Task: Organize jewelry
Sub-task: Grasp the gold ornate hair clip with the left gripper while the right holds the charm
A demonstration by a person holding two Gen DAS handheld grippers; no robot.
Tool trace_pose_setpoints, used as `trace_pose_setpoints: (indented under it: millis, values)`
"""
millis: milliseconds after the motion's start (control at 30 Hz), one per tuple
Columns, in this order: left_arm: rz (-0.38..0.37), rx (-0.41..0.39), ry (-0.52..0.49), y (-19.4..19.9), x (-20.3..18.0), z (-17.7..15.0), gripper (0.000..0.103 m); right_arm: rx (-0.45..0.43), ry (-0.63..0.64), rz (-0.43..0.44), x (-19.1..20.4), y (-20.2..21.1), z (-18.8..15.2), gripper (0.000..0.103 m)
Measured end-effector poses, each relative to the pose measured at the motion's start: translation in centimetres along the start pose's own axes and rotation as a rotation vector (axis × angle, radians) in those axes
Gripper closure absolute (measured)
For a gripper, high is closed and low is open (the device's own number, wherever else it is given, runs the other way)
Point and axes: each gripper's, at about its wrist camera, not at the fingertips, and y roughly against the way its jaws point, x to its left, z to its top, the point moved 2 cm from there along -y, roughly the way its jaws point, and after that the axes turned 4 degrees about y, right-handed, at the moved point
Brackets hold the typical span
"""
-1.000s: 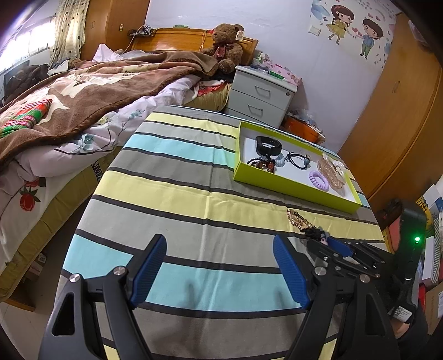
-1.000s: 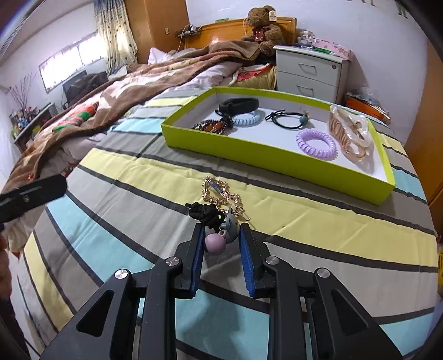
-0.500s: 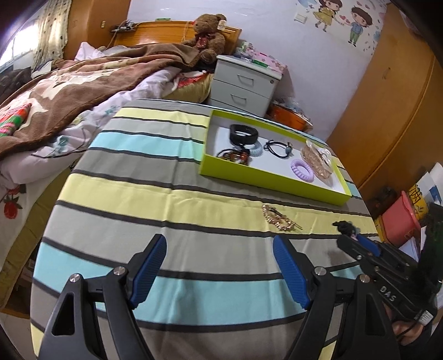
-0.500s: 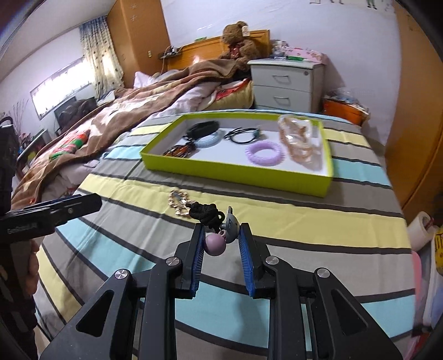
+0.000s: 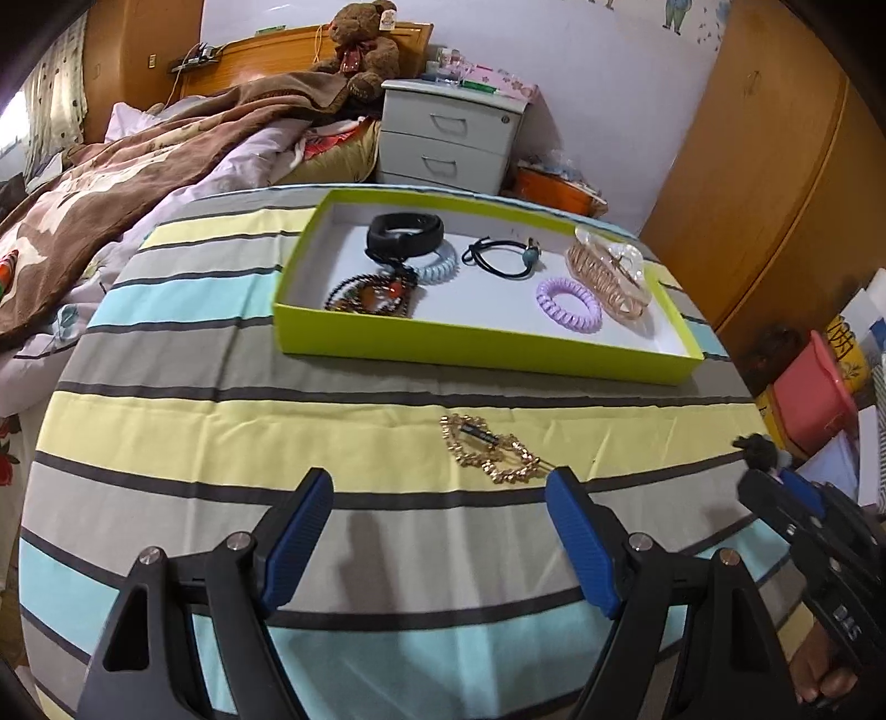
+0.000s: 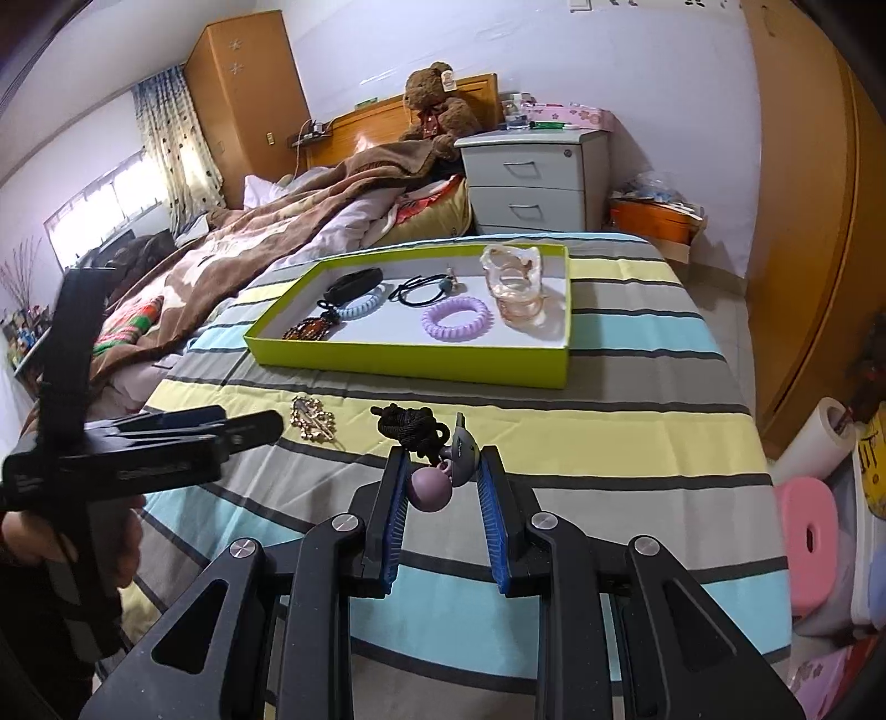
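My right gripper (image 6: pixel 441 471) is shut on a black hair tie with a mauve bead and a grey charm (image 6: pixel 429 487), held above the striped tablecloth; it also shows in the left wrist view (image 5: pixel 767 471). My left gripper (image 5: pixel 437 504) is open and empty, just short of a gold hair clip (image 5: pixel 490 451) that lies on the cloth (image 6: pixel 313 421). The lime-green tray (image 5: pixel 476 346) holds a purple coil tie (image 5: pixel 569 298), a pale blue coil tie (image 5: pixel 440 266), a black band (image 5: pixel 404 232), a beaded bracelet (image 5: pixel 371 293), a black elastic (image 5: pixel 501 257) and a clear claw clip (image 5: pixel 609 268).
The striped table (image 5: pixel 221 421) stands beside a bed with a brown blanket (image 5: pixel 138 144). A white nightstand (image 5: pixel 448 138) and a teddy bear (image 5: pixel 365 39) are behind the tray. A wooden wardrobe (image 6: pixel 814 221), a pink stool (image 6: pixel 808 526) and boxes are to the right.
My right gripper has risen and drawn back to the right with the hair tie in it. My left gripper has shifted right, and the gold clip now lies near its right finger.
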Motion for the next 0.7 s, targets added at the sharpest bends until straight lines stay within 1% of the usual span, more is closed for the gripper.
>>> trace_pose_setpoints:
  millis: [133,233,300,400,533,567,600,633,700]
  values:
    - [-0.002,0.027,-0.020,-1.3,-1.4,0.1,0.022,-0.012,-0.003,0.002,-0.5,0.4,0.1,0.077]
    - [-0.011,0.017,-0.016,-1.5,-2.0,0.3,0.022,-0.019,-0.006,0.009,-0.6,0.7,0.1,0.077]
    - [-0.015,0.026,-0.029,-2.0,-2.5,0.6,0.022,-0.020,-0.008,0.009,-0.7,0.8,0.0,0.077]
    - [-0.050,0.037,-0.062,-2.3,-3.5,0.7,0.022,-0.027,-0.023,0.012,-1.1,1.0,0.0,0.077]
    - [-0.162,0.023,-0.120,-1.8,-4.9,0.4,0.022,-0.034,-0.040,0.012,-1.7,1.2,0.0,0.077]
    - [-0.172,0.011,-0.130,-1.7,-5.0,0.4,0.022,-0.033,-0.043,0.012,-1.8,1.2,0.0,0.077]
    - [-0.164,0.005,-0.126,-1.6,-4.9,0.5,0.022,-0.033,-0.046,0.015,-1.9,1.3,-0.1,0.077]
    - [-0.135,0.010,-0.108,-1.7,-4.5,0.6,0.022,-0.034,-0.047,0.017,-2.0,1.2,-0.1,0.077]
    - [-0.044,0.021,-0.049,-1.8,-3.4,0.7,0.022,-0.034,-0.049,0.022,-2.1,1.2,-0.1,0.077]
